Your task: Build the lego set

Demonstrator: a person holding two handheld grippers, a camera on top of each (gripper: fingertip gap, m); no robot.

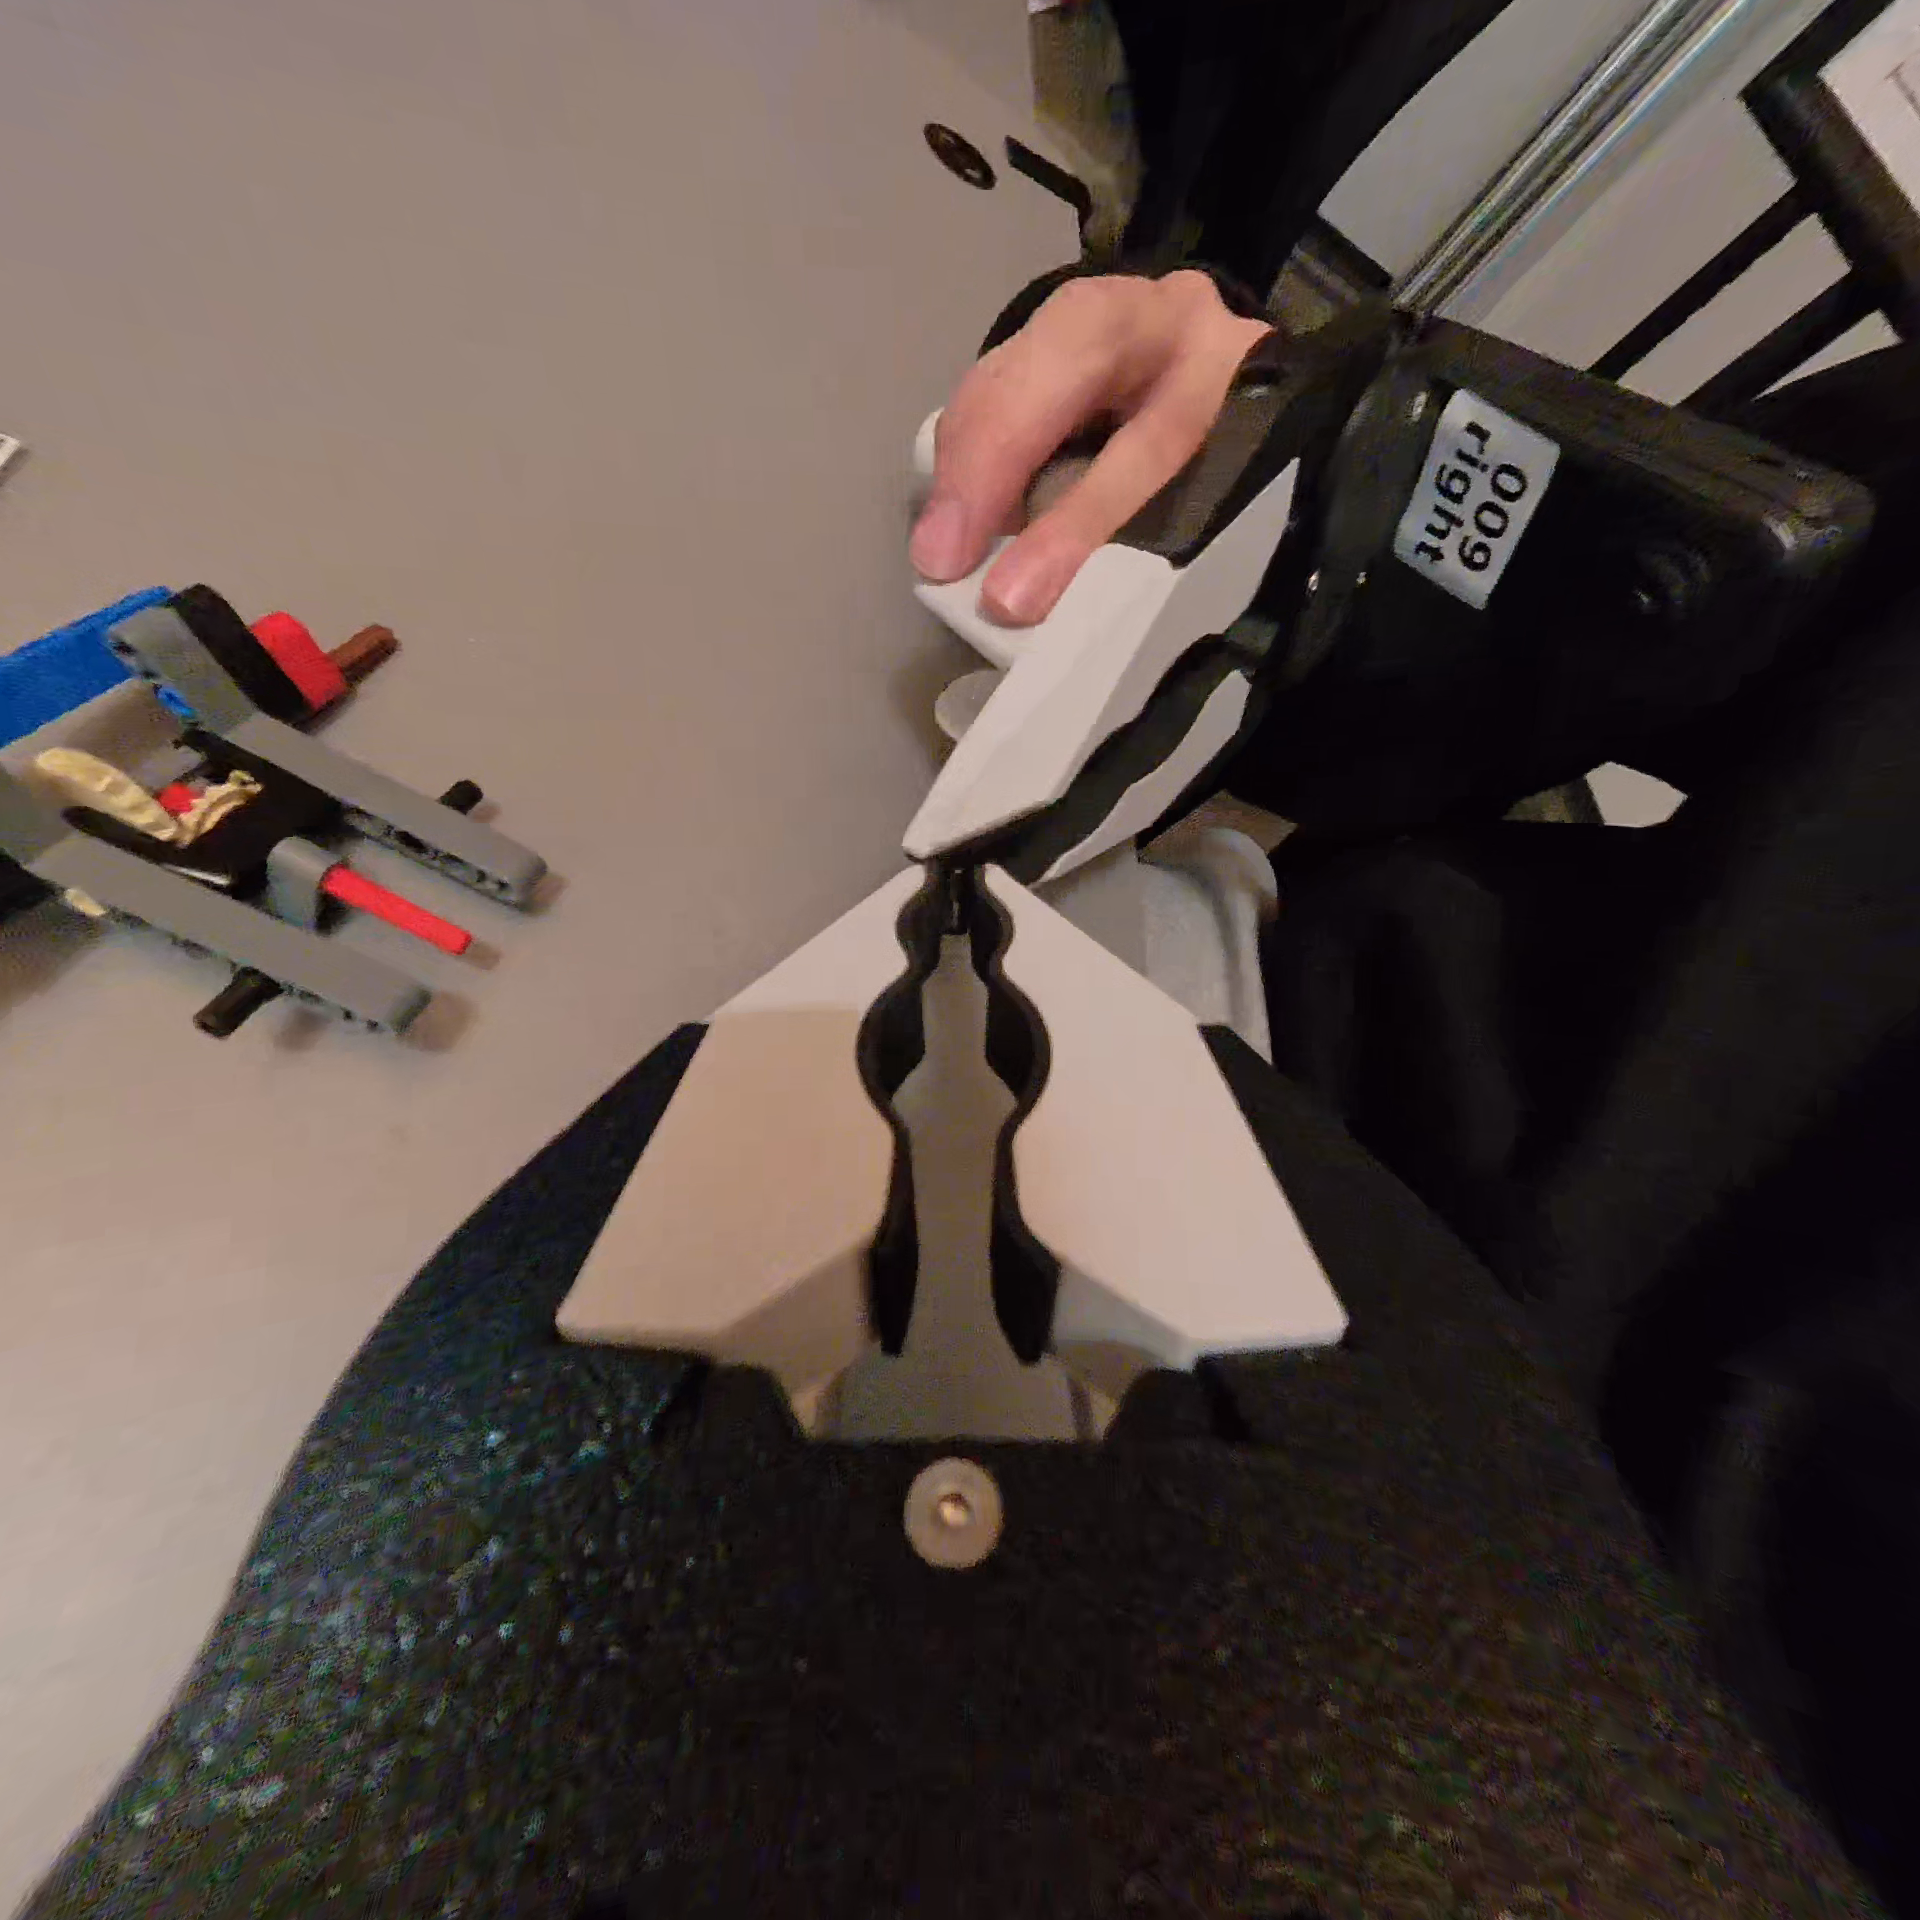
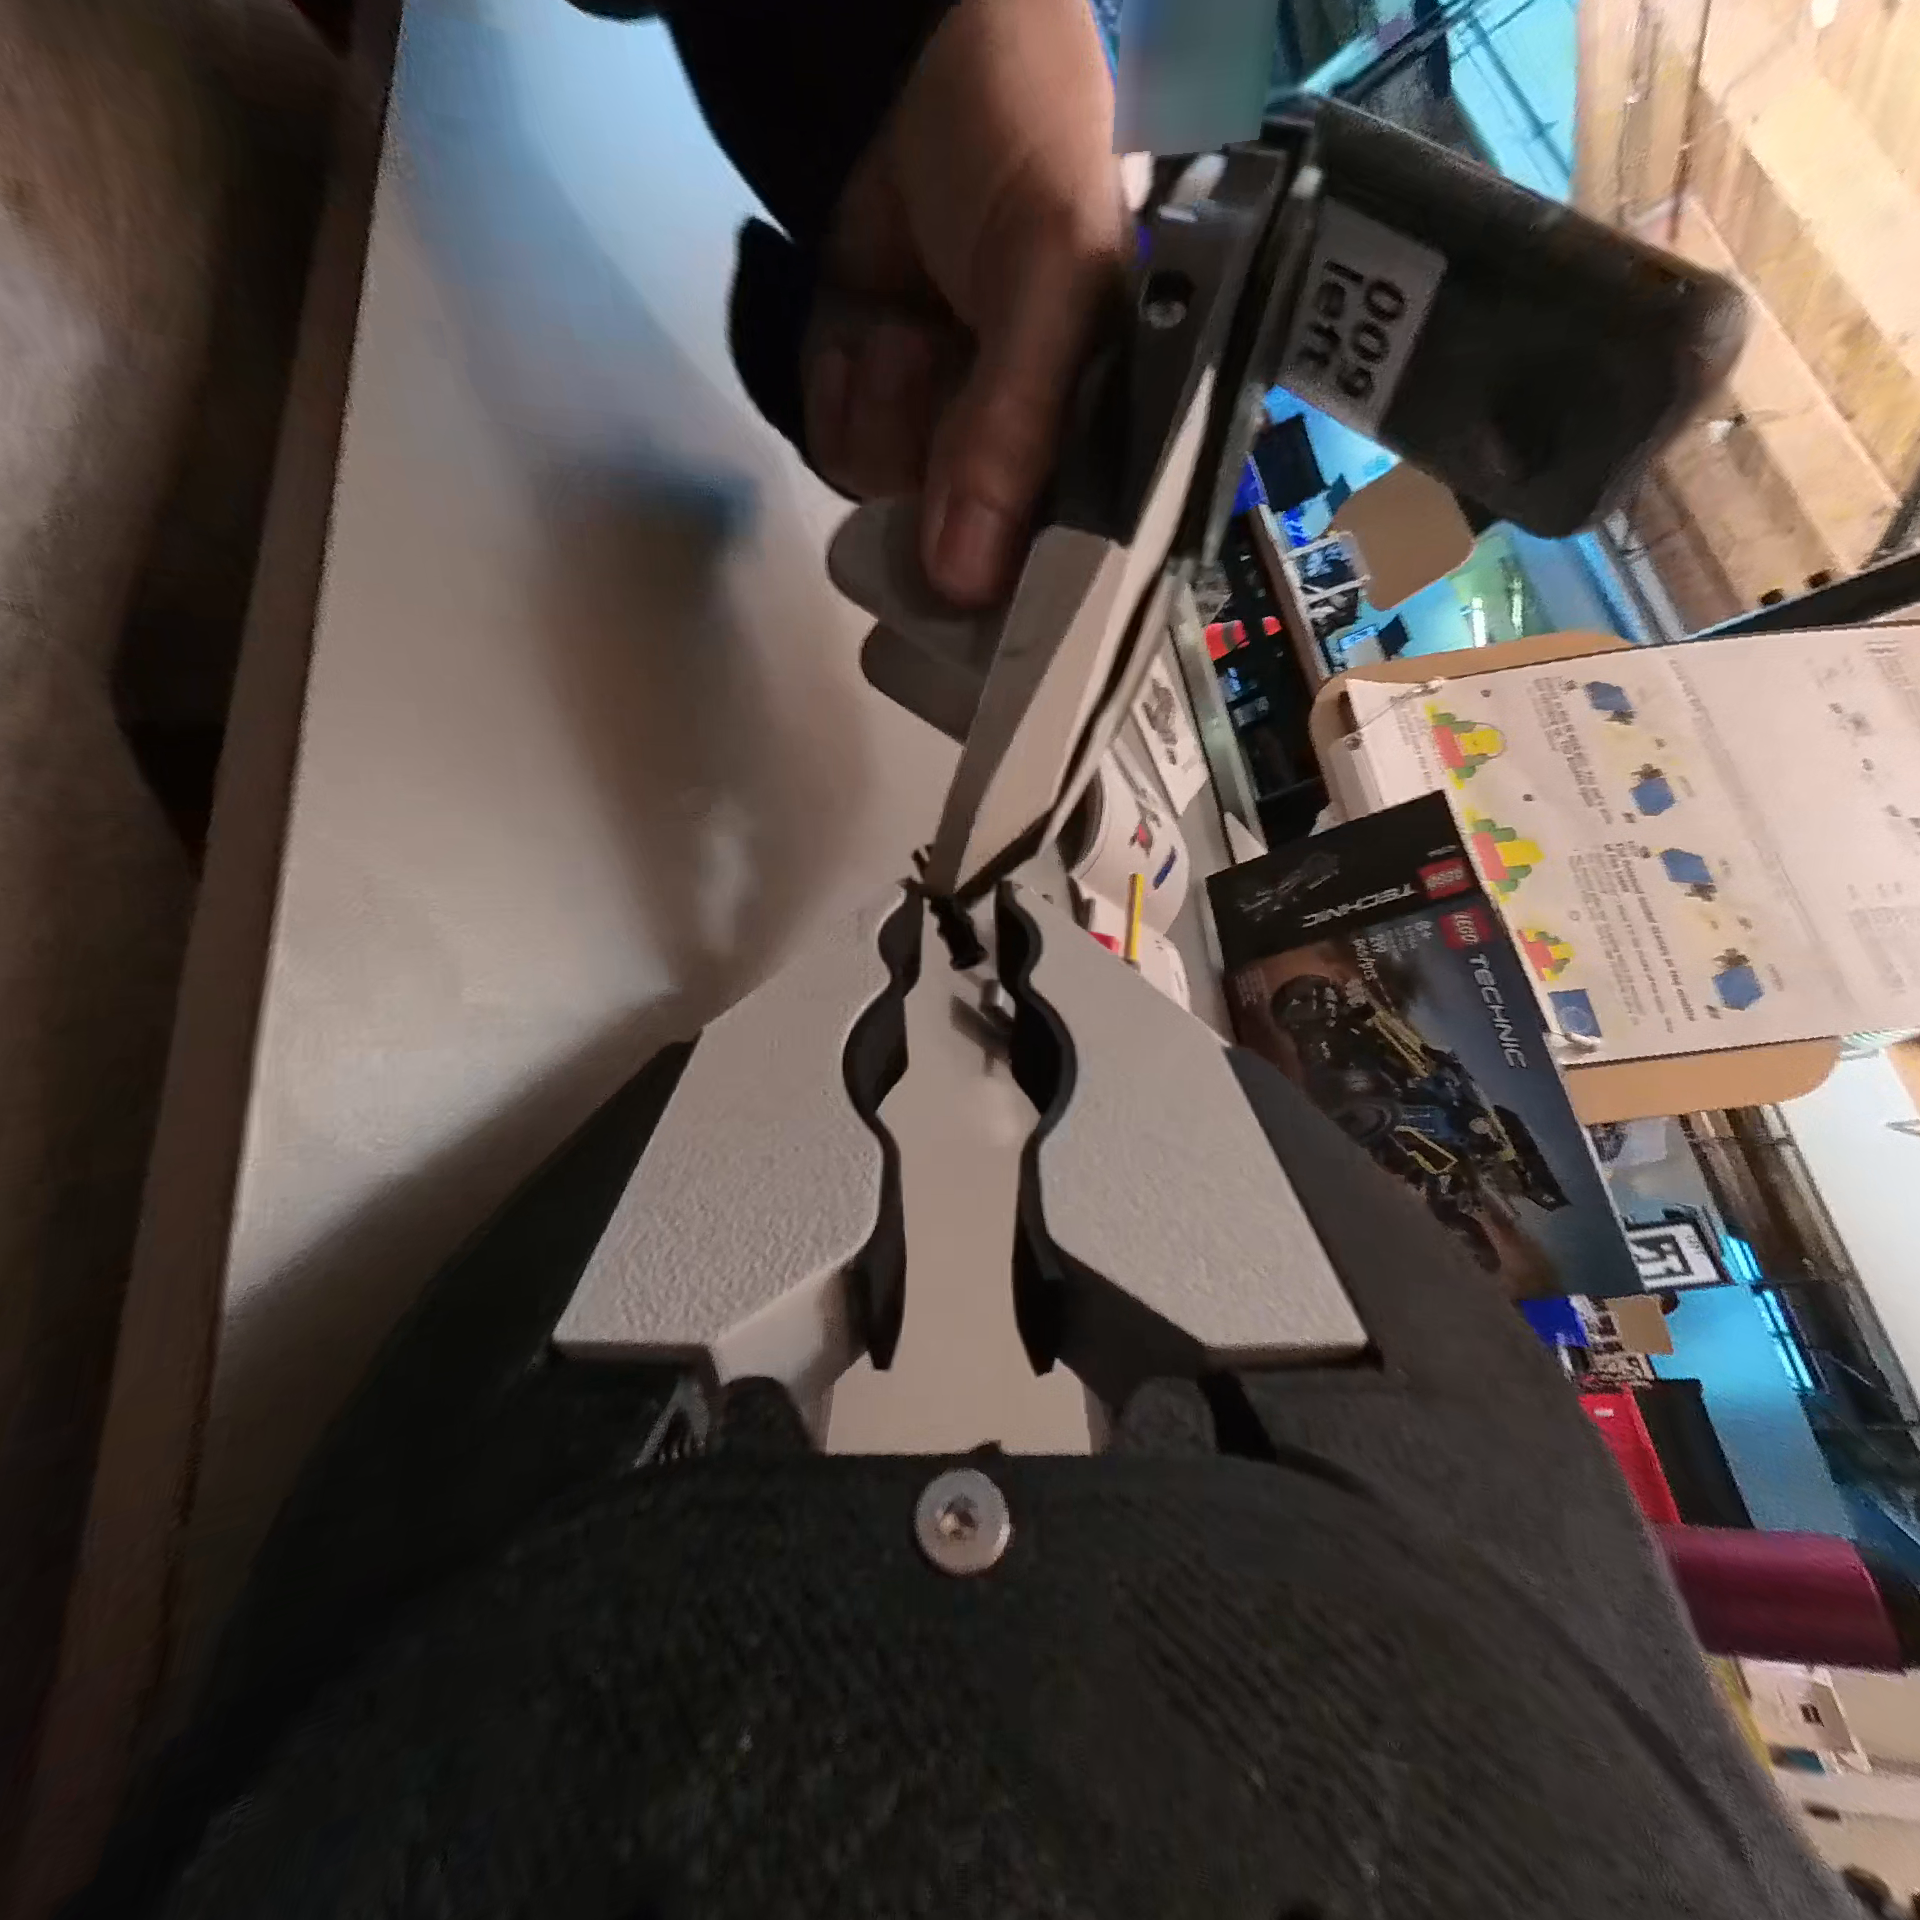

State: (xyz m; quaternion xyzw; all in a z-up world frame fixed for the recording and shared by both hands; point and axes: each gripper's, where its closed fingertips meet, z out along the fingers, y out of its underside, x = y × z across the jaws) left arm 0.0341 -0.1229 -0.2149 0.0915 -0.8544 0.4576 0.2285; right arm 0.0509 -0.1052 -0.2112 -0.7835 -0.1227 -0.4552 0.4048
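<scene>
Both grippers meet tip to tip over a small black pin (image 2: 951, 928): left gripper (image 1: 951, 883) pinches it, right gripper (image 2: 956, 904) slightly spread; handover next needs a steady release

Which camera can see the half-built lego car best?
The left wrist view: the lego build lies whole on the table, sharp and unblocked. The right wrist view shows none of it, only blurry table.
</scene>
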